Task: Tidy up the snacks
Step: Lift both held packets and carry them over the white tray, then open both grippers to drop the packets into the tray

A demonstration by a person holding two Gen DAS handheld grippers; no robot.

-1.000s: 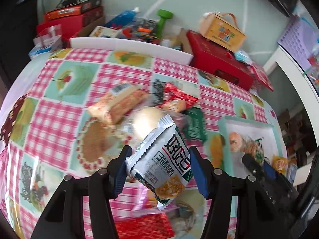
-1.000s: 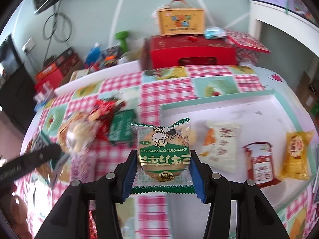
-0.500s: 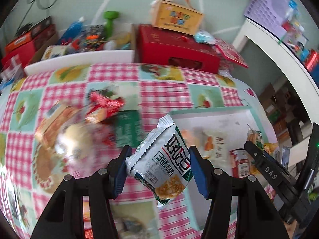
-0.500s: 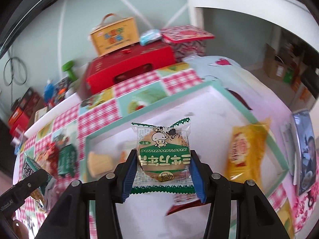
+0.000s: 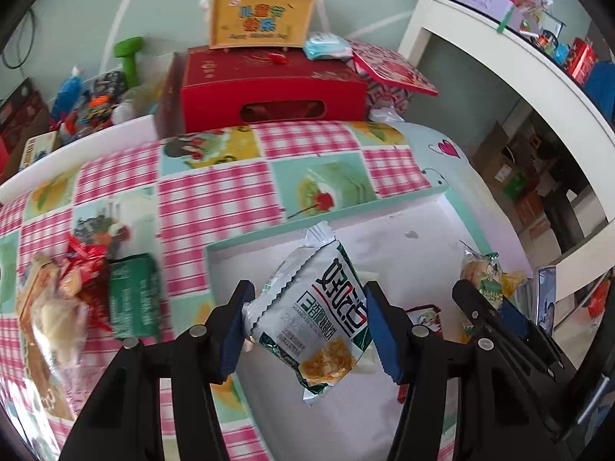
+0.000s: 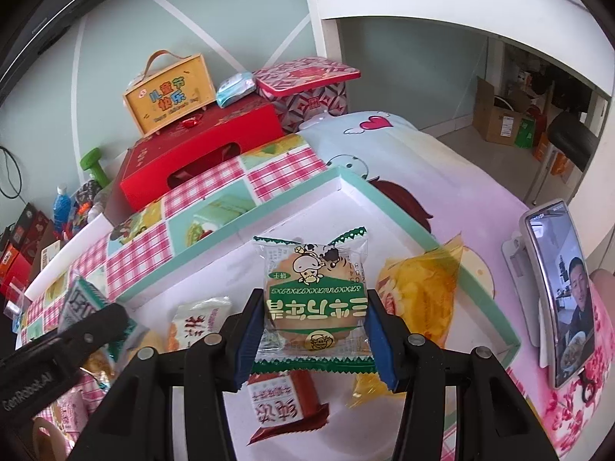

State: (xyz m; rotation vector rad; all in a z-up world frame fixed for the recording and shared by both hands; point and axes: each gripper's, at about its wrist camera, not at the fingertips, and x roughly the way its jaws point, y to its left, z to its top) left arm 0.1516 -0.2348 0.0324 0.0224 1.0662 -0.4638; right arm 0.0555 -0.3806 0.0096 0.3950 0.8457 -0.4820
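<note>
- Left gripper (image 5: 305,324), frame centre: jaws clamped on a tilted silver-white snack packet (image 5: 319,315) over the white tray (image 5: 419,238).
- Right gripper (image 6: 313,326): jaws clamped on a green-trimmed biscuit packet (image 6: 313,299).
- Tray holds a yellow packet (image 6: 419,292) and a red packet (image 6: 286,403).

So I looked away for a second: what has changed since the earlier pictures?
Both tongs swung from over the checked cloth toward the white tray; the loose snack pile slid to the left edge of the left view. Unchanged: the left tongs grip the white-and-green packet, the right tongs the green biscuit packet.
</note>
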